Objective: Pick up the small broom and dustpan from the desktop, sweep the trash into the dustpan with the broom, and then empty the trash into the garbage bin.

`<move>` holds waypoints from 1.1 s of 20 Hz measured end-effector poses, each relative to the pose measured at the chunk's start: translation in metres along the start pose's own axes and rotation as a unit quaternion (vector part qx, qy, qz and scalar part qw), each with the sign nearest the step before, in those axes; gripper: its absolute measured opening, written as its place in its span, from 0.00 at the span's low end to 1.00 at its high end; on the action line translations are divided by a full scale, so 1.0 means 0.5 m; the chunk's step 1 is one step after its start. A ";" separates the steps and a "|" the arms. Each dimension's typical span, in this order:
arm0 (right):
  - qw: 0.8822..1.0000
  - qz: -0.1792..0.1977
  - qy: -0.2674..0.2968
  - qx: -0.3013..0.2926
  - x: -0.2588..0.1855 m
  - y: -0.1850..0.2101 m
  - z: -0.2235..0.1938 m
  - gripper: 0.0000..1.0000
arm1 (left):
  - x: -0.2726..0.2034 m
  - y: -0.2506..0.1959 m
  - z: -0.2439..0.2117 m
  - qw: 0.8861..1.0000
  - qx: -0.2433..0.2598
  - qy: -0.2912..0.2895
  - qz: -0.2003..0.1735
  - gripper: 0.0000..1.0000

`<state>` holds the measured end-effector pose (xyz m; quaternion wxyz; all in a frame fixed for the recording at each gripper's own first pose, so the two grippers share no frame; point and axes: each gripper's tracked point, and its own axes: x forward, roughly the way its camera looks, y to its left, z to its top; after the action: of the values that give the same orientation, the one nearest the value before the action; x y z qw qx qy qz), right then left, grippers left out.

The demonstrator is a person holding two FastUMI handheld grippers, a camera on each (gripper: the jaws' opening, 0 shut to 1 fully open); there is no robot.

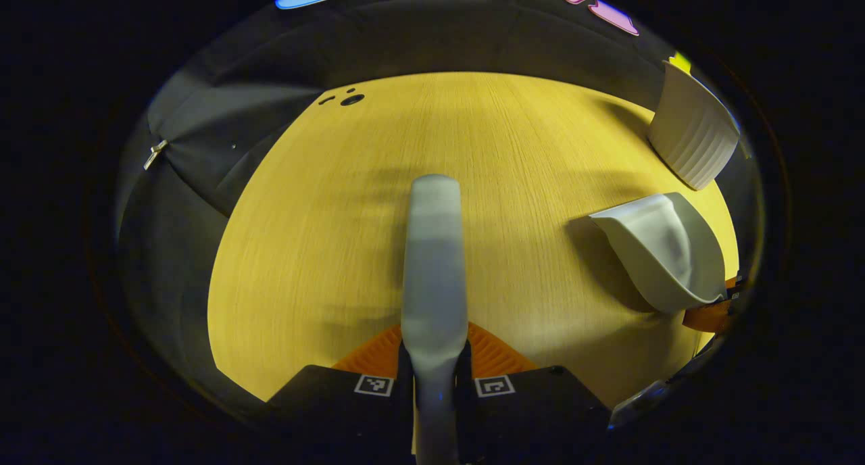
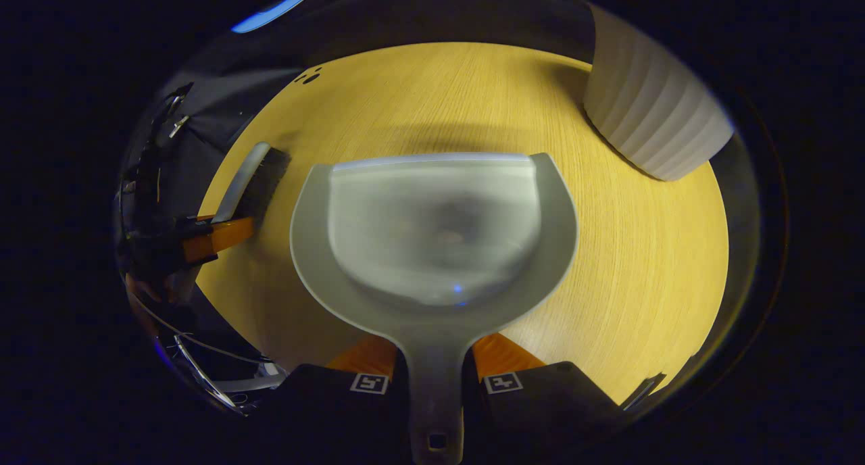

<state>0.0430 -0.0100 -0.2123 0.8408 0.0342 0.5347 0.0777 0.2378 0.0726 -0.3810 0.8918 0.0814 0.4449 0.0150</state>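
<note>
Dim, soft shadows, fisheye-warped edges.

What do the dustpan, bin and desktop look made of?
Dustpan: likely moulded plastic, grey, smooth with a soft sheen; one-piece scoop and handle. Garbage bin: probably plastic too, white, matte, with vertical ribs on the wall. Desktop: wood or wood-look laminate, fine straight grain, light tan; which of the two can't be told.

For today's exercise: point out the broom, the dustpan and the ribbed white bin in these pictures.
broom (image 1: pixel 434 249): left gripper view, on the back of its handle.
dustpan (image 2: pixel 432 222): right gripper view, on the inside of its scoop.
ribbed white bin (image 2: pixel 649 127): right gripper view, on its ribbed side wall.
</note>
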 end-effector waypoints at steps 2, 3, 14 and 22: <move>1.000 0.001 0.009 0.000 0.015 0.003 0.008 0.41 | 0.011 0.000 -0.002 1.000 0.016 0.011 0.005 0.29; 1.000 0.005 0.017 0.001 0.021 0.006 0.005 0.37 | 0.011 0.001 -0.001 1.000 0.020 0.017 0.009 0.30; 1.000 0.014 -0.008 0.024 0.015 0.022 0.022 1.00 | -0.045 0.001 0.001 1.000 0.004 -0.009 -0.005 0.82; 0.986 -0.010 -0.163 0.042 -0.133 0.027 0.076 0.99 | -0.307 0.015 0.077 0.980 -0.038 -0.195 0.004 0.98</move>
<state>0.0485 -0.0066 -0.1349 0.9154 0.0760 0.3934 0.0401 0.1762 0.0598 -0.2354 0.9637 0.0509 0.2613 0.0194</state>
